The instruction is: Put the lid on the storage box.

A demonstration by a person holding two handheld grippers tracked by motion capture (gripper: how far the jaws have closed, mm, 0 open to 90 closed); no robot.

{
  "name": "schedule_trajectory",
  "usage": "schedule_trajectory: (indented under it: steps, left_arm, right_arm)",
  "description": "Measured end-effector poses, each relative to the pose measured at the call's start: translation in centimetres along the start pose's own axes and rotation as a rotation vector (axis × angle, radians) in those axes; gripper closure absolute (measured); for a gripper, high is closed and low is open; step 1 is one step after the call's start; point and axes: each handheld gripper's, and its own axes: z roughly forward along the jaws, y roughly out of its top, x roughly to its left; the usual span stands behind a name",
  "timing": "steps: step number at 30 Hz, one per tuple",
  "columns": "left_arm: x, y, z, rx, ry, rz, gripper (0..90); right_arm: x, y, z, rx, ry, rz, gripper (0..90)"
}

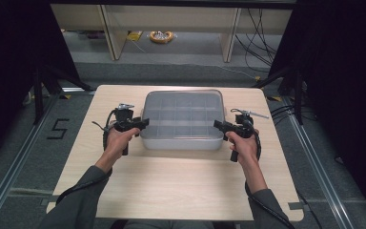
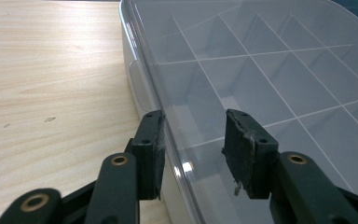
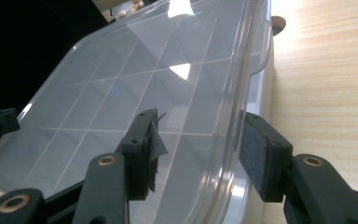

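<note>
Clear compartment box [image 1: 182, 120] sits mid-worktop [image 1: 181, 186], lid on. Left gripper [image 1: 143, 122] straddles its left rim, jaws clamped on the lid edge. Right gripper [image 1: 218, 125] straddles the right rim, jaws spread, the outer pad just off the wall. Bare worktop lies wide on both sides and toward the person.

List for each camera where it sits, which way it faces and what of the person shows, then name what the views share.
High view: above the person's side, facing forward and down on the table; both forearms, the left gripper and right gripper show.
Left gripper view: rides the left gripper, looking along its black jaws, which straddle the divided box's left rim.
Right gripper view: rides the right gripper, its jaws straddling the box's right rim.
Shared: all three show the clear lidded box and the wooden table.
</note>
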Motion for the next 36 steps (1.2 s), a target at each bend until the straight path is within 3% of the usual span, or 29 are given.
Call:
schedule_trajectory:
  steps: [1, 4, 5, 6, 7, 9, 17, 19, 20, 21, 22, 23, 24, 25, 26, 27, 28, 29, 30, 31, 32, 33, 36]
  left_arm:
    - [0.0, 0.0, 0.0, 0.0, -0.002, 0.0, 57.5]
    - [0.1, -0.1, -0.1, -0.003, -0.004, -0.003, 57.9]
    - [0.1, -0.1, -0.1, 0.0, -0.004, -0.002, 58.2]
    - [0.1, -0.1, -0.1, 0.0, -0.005, -0.002, 58.2]
    - [0.1, -0.1, -0.1, 0.001, -0.006, -0.003, 58.3]
    - [0.1, -0.1, -0.1, 0.001, -0.005, -0.004, 58.4]
    - [0.3, -0.1, -0.1, 0.002, -0.016, -0.018, 58.6]
    - [0.4, -0.1, -0.1, 0.002, -0.02, -0.026, 58.6]
    - [0.4, -0.1, -0.1, 0.002, -0.021, -0.025, 58.6]
    - [0.4, -0.1, -0.1, 0.005, -0.023, -0.024, 58.6]
    - [0.4, -0.2, -0.1, 0.004, -0.023, -0.028, 58.6]
    - [0.5, -0.2, -0.1, 0.005, -0.03, -0.031, 58.7]
    - [0.5, -0.3, -0.1, 0.001, -0.03, -0.043, 58.6]
    - [0.6, -0.3, -0.1, 0.005, -0.035, -0.051, 58.5]
    - [0.7, -0.3, 0.1, -0.004, -0.047, -0.074, 58.5]
    - [0.8, -0.3, 0.0, 0.006, -0.049, -0.066, 58.4]
    - [0.8, -0.3, 0.0, 0.006, -0.049, -0.066, 58.4]
    - [0.8, -0.3, 0.0, 0.006, -0.048, -0.069, 58.4]
    - [0.8, -0.3, 0.0, 0.006, -0.048, -0.069, 58.4]
    - [0.7, -0.3, 0.1, -0.003, -0.048, -0.081, 58.4]
    - [0.7, -0.3, 0.1, -0.002, -0.047, -0.083, 58.4]
    - [0.7, -0.3, 0.1, -0.002, -0.047, -0.083, 58.4]
    - [0.9, -0.2, 0.0, 0.01, -0.055, -0.092, 57.8]
  right_arm:
    - [0.3, 0.1, 0.0, 0.019, -0.013, 0.035, 50.7]
    - [0.5, 0.3, -0.1, 0.035, -0.013, 0.033, 50.7]
    - [0.0, 0.5, 0.0, 0.032, -0.015, -0.021, 50.6]
    - [0.0, 0.5, 0.0, 0.032, -0.015, -0.021, 50.6]
    - [0.2, 0.5, 0.0, 0.04, -0.015, 0.009, 50.6]
    - [0.0, 0.6, 0.1, 0.047, -0.02, -0.015, 50.6]
    - [-0.1, 1.2, -0.1, 0.094, -0.003, 0.007, 51.2]
    - [0.3, 1.2, -0.2, 0.118, -0.008, 0.071, 51.8]
    - [0.0, 1.4, -0.3, 0.128, 0.002, 0.055, 52.7]
    - [0.2, 1.5, -0.4, 0.145, 0.011, 0.109, 53.5]
    - [-0.2, 1.6, -0.4, 0.142, 0.019, 0.104, 53.1]
    - [-0.8, 1.7, -0.3, 0.118, 0.012, 0.064, 52.1]
    - [-1.1, 2.0, -0.8, 0.106, -0.004, 0.118, 53.1]
    - [-1.3, 2.0, -0.9, 0.107, -0.003, 0.129, 53.4]
    - [-1.6, 1.9, -1.0, 0.115, -0.011, 0.093, 53.3]
    - [-1.6, 1.7, -1.1, 0.126, -0.008, 0.128, 53.3]
    - [-1.8, 1.5, -1.0, 0.113, -0.012, 0.11, 53.5]
    - [-1.6, 1.4, -1.1, 0.116, -0.013, 0.141, 53.8]
    - [-2.0, 1.2, -0.9, 0.094, -0.022, 0.088, 54.1]
    - [-1.8, 1.1, -0.9, 0.097, -0.018, 0.1, 54.9]
    - [-2.0, 1.0, -0.9, 0.085, -0.024, 0.038, 55.8]
    - [-2.1, 0.9, -0.9, 0.073, -0.02, 0.009, 56.6]
    - [-1.8, 0.9, -1.1, 0.063, -0.048, -0.034, 58.0]
